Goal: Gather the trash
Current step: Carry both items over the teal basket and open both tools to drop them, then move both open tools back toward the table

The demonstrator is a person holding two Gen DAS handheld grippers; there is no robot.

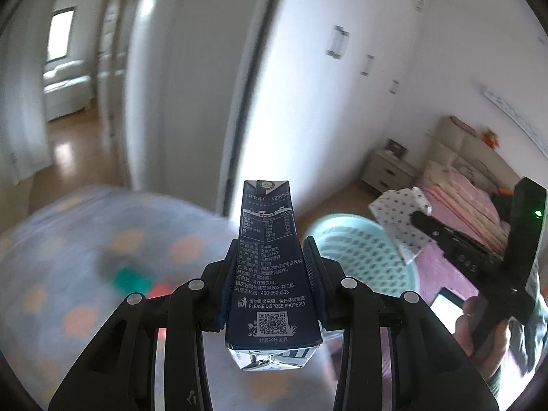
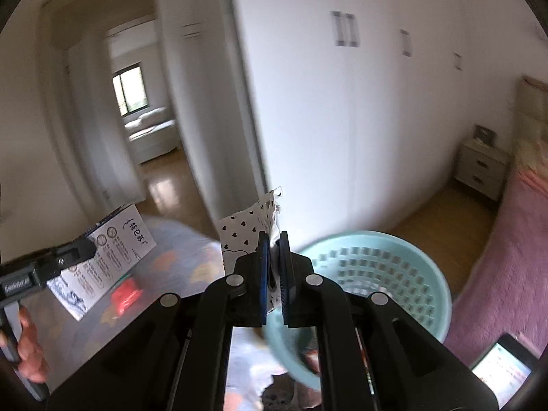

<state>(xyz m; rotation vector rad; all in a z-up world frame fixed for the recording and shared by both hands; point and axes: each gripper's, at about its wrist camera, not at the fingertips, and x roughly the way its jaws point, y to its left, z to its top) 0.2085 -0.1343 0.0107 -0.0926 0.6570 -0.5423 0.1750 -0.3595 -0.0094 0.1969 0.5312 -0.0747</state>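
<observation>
Left claw [image 1: 270, 267] is clamped on a milk carton [image 1: 270, 274], pads pressing both side faces approx. at mid-height, so the carton sticks up past the fingertips w/ its folded bottom end hanging near the camera. Right claw [image 2: 273, 270] is nearly closed on a thin paper bag [image 2: 248, 231], white w/ small black hearts; the bag's crumpled edge is pinched between the blue pads and the rest rises above and left of the tips. Both claws are held up in the air above a pale blue rug [image 1: 85, 239] w/ orange blobs. In the left view the right claw comes in from the right, angled up-left, bag at its tip, a hand [image 1: 479, 325] gripping the handle below. In the right view the left claw comes in from the left w/ the carton tilted, hand at the lower-left edge. A mint-green basket [image 2: 404, 239] w/ slotted walls sits on the floor just beyond and right of the right claw, beside a pink bed [image 2: 507, 257]. Carton: dark navy side w/ white print, QR code, "PLEASE DISPOSE PROPERLY"; other face white w/ blue text. Small red and green items lie blurred on the rug.
</observation>
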